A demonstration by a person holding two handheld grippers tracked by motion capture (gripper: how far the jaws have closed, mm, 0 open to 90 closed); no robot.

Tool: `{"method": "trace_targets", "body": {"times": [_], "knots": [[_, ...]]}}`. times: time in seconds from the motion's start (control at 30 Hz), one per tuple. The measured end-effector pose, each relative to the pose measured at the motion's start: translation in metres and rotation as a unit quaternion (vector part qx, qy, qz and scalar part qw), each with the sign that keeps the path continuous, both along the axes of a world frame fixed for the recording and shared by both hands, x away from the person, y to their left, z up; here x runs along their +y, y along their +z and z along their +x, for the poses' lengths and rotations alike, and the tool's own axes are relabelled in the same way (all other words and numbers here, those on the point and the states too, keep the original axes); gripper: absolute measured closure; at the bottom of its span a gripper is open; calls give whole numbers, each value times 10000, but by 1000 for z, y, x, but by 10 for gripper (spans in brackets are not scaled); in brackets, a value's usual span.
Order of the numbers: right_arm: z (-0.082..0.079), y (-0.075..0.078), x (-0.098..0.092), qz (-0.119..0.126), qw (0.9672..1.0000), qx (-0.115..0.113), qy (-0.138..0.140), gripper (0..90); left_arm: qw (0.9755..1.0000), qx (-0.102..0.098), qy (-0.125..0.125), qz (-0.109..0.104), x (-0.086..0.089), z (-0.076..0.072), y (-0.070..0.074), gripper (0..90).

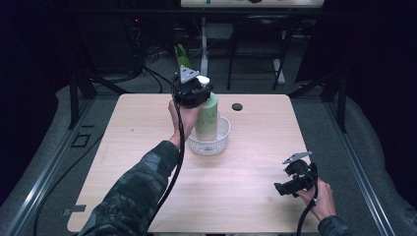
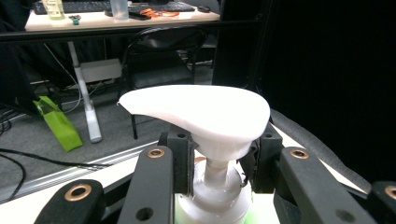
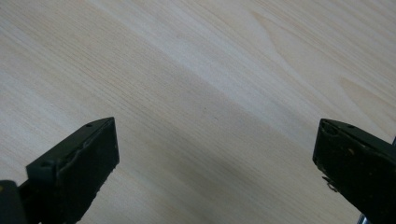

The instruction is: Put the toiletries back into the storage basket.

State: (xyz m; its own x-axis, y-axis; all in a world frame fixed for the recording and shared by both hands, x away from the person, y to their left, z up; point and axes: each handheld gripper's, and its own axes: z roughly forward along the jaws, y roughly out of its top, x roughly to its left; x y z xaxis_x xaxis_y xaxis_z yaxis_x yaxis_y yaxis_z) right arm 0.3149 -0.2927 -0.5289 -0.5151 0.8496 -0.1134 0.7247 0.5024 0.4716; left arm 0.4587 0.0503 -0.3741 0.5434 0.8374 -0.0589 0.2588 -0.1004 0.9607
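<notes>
**Left gripper clamped on pump bottle over basket; right gripper idle and wide**

Left gripper (image 2: 219, 172): jaws closed on the neck of the pump bottle (image 1: 207, 117), one jaw on either side of the collar just under the white pump head (image 2: 201, 114); the head sits directly above and between the jaws, its broad spout reaching out past the jaw on the view's left; the pale green body hangs below the jaws, upright.

Outward from that grip: the bottle's lower end stands inside the clear mesh basket (image 1: 222, 140), which lies below the jaws on the wooden table (image 1: 147, 128); whether the base rests on the basket floor cannot be told; a small dark disc (image 1: 237, 106) lies on the table beyond the basket, apart from it; the person's left hand wraps the gripper body, its cable trailing back along the sleeve.

Right gripper (image 1: 285, 187): jaws standing wide apart with nothing between them; bare tabletop lies ahead of and under the jaws in the right gripper view; the gripper is held low near the table's near right corner, well apart from the bottle and basket.
</notes>
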Motion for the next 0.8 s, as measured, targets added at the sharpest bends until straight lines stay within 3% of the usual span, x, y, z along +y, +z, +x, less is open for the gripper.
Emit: {"method": "trace_targets", "body": {"times": [0.17, 0.8], "knots": [[0, 0, -1, 30, 10000, -13, -4, 0, 10000, -36, 1, 7, -3, 0, -9, 678], [-1, 1, -1, 30, 10000, -25, 0, 0, 9999, 150, 22, 71, -7, 2, -35, 677]]}}
